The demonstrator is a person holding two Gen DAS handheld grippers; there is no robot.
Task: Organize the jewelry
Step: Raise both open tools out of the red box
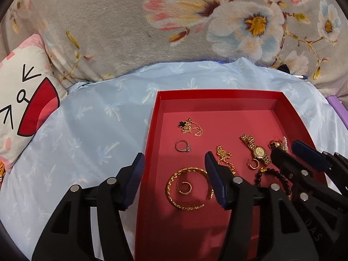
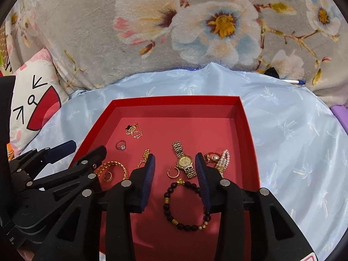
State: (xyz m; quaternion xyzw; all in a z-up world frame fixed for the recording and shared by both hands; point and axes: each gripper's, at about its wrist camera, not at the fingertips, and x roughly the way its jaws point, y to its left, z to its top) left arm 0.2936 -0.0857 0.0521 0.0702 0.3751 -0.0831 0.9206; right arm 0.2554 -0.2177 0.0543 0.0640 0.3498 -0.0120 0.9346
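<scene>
Red cardboard forms the shallow tray (image 2: 248, 130) that is laid on a pale blue sheet (image 2: 293, 134) over the bed, with a grey flowered blanket (image 2: 87, 21) bunched behind it and a cartoon cushion (image 1: 24, 91) off its left side. All the jewelry is gathered inside the tray. Toward the far left corner a clover-pendant chain (image 1: 190, 126) is seen, and a stone-set ring (image 1: 183, 146) nearer the left wall below it. A gold bangle (image 1: 187, 188) is placed by the near left, with a small hoop earring (image 1: 185, 188) enclosed within it. A gold watch (image 2: 184, 163) is positioned at the middle, a second hoop earring (image 2: 173, 172) just beside it, and a pearl piece (image 2: 224, 162) against the right wall. A black bead bracelet (image 2: 184, 206) is spread toward the near edge. The left claw (image 1: 174, 174) is held apart above the bangle, nothing gripped. The right claw (image 2: 175, 177) is likewise parted, empty, over the bracelet and watch.
</scene>
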